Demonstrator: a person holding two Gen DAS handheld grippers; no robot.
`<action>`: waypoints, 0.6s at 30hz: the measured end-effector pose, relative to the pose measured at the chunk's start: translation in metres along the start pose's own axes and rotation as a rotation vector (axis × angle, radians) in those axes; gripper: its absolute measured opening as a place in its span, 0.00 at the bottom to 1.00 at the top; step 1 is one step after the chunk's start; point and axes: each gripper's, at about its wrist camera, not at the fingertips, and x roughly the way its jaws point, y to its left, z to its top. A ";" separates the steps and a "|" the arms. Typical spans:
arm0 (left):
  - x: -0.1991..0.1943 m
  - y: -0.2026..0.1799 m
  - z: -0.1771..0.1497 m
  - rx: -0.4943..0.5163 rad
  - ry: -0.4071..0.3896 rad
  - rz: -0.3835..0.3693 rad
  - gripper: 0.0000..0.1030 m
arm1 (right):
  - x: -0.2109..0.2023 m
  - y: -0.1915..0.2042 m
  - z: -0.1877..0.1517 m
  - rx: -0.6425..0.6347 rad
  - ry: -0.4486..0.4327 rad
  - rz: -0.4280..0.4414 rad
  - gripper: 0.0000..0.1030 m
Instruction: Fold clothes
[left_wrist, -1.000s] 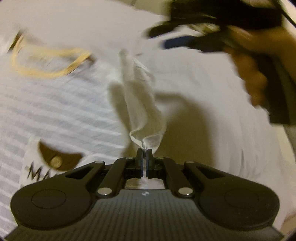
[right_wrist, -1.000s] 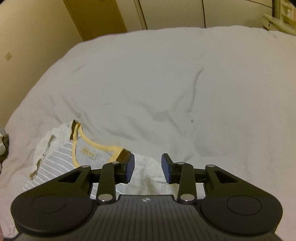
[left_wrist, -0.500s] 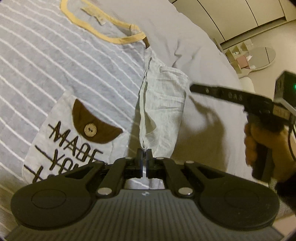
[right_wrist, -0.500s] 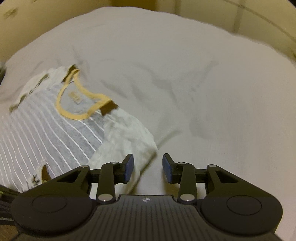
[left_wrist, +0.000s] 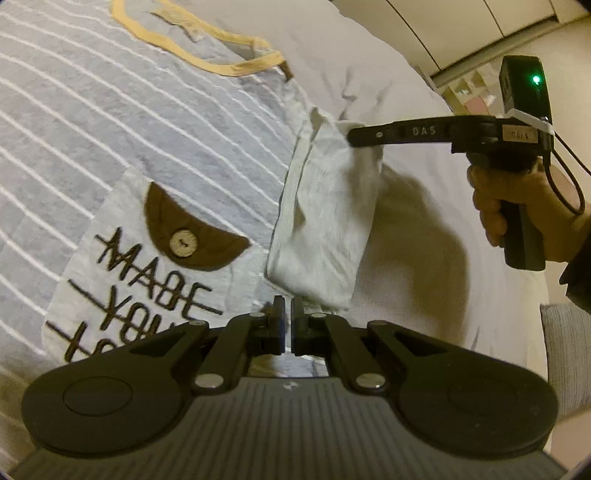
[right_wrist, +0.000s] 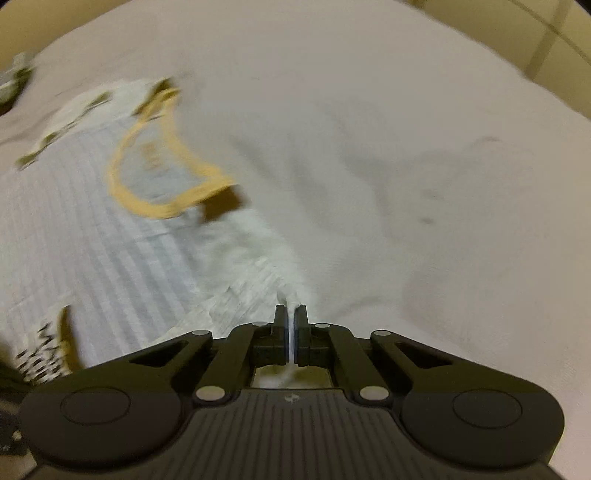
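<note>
White bedding (right_wrist: 388, 155) covered the whole surface, softly rumpled, with pale cupboard doors (left_wrist: 461, 22) beyond it at 1 o'clock in the left wrist view. The left gripper (left_wrist: 287, 314) had its fingers drawn almost together, a thin slit between the pads; whether any cloth sat in that slit could not be told, though the sleeve's lower hem lay just at the tips. The right gripper (right_wrist: 291, 321) was clamped on a pinch of pale fabric, a white fold standing between its pads. From there the sleeve (left_wrist: 325, 221) ran outward, a plain off-white, fine-ribbed knit, doubled on itself beside the T-shirt (left_wrist: 147, 122); the shirt lay flat on the bedding, grey-blue with thin white stripes, a mustard band round the neckline (left_wrist: 221, 66).

Only the left wrist view gave the chest pocket (left_wrist: 147, 266) sharply: a pale patch at 9 o'clock with a brown half-round flap, a pale round button (left_wrist: 182, 242) and dark stitched lettering; it also showed the right gripper from the side, its black finger touching the sleeve's upper end at 2 o'clock, a hand (left_wrist: 517, 218) round the grip, a green light above. The right wrist view was motion-blurred; it alone showed the far sleeve (right_wrist: 66, 122) at 10 o'clock, with dark marks on it.
</note>
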 end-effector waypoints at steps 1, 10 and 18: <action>0.002 -0.001 0.000 0.009 0.003 -0.002 0.00 | 0.001 -0.005 -0.002 0.033 0.002 0.006 0.01; -0.002 -0.016 0.013 0.090 -0.032 -0.016 0.00 | -0.037 -0.006 -0.023 0.180 -0.193 -0.035 0.28; 0.037 -0.021 0.029 0.185 0.035 0.038 0.00 | -0.001 0.020 -0.059 0.094 -0.059 0.032 0.22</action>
